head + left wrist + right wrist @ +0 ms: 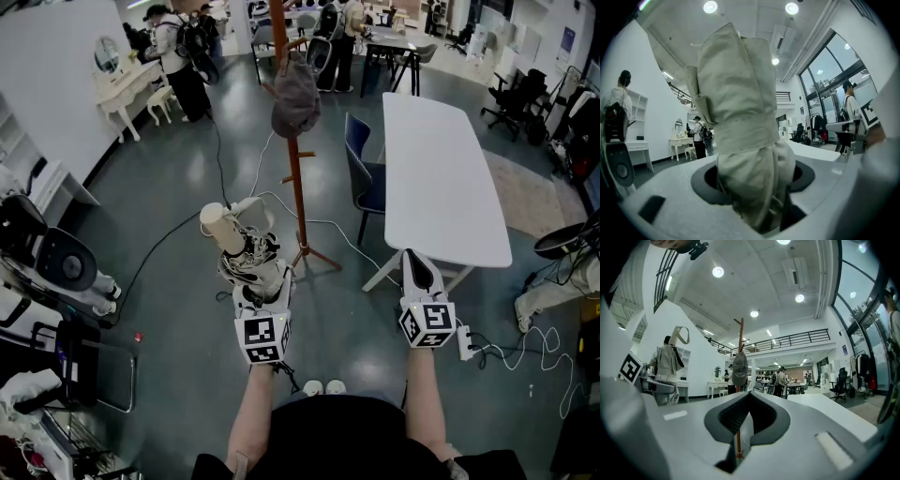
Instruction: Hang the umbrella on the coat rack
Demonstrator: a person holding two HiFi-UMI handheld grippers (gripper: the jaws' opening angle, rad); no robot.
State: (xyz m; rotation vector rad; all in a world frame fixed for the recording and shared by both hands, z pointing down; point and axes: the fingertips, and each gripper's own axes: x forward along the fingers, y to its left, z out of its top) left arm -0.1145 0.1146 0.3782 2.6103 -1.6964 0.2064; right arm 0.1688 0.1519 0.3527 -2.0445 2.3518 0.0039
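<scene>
The folded beige umbrella point(246, 253) stands upright in my left gripper point(261, 283), with its thick round handle on top. In the left gripper view the umbrella point(740, 117) fills the middle, and the left gripper point(754, 185) is shut on its bundled fabric. The wooden coat rack point(296, 178) stands on the floor just ahead, a little right of the umbrella, with a grey hat point(295, 98) on one peg. My right gripper point(418, 267) is shut and empty, off to the right. The right gripper view looks past the right gripper point(747, 401) at the rack point(740, 333) and the hat point(739, 371).
A long white table point(441, 169) stands right of the rack with a blue chair point(361, 169) at its near side. Cables point(319, 225) run over the floor round the rack's feet. Equipment point(47, 262) crowds the left edge. People stand at the back point(183, 56).
</scene>
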